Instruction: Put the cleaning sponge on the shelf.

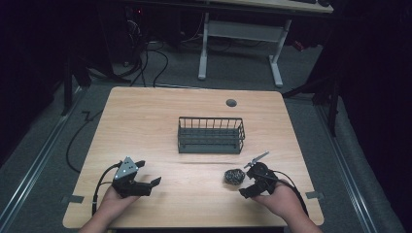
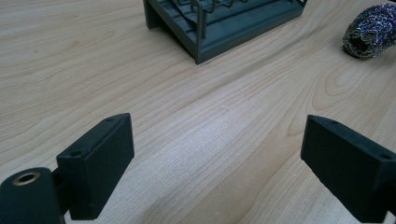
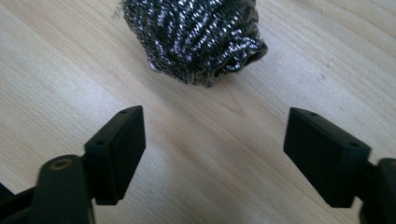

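On the worktop [image 1: 145, 111] the steel scourer [image 1: 233, 176] lies loose just ahead of the right gripper [image 1: 248, 187], fingers spread, nothing held. Left gripper [image 1: 145, 183] also spread, idle. Wire basket [image 1: 211, 135] sits empty behind — likely the goal; nothing done yet.

High view is dim; light from overhead falls on the bench [image 1: 145, 116], room around it nearly black, w/ slight softness overall. Both tool views are brighter, w/ a pale sheen on the wood. The scrubber [image 3: 196, 37] glints, sharp up close; black jaws near the lens look soft, w/ faint shadows beneath.
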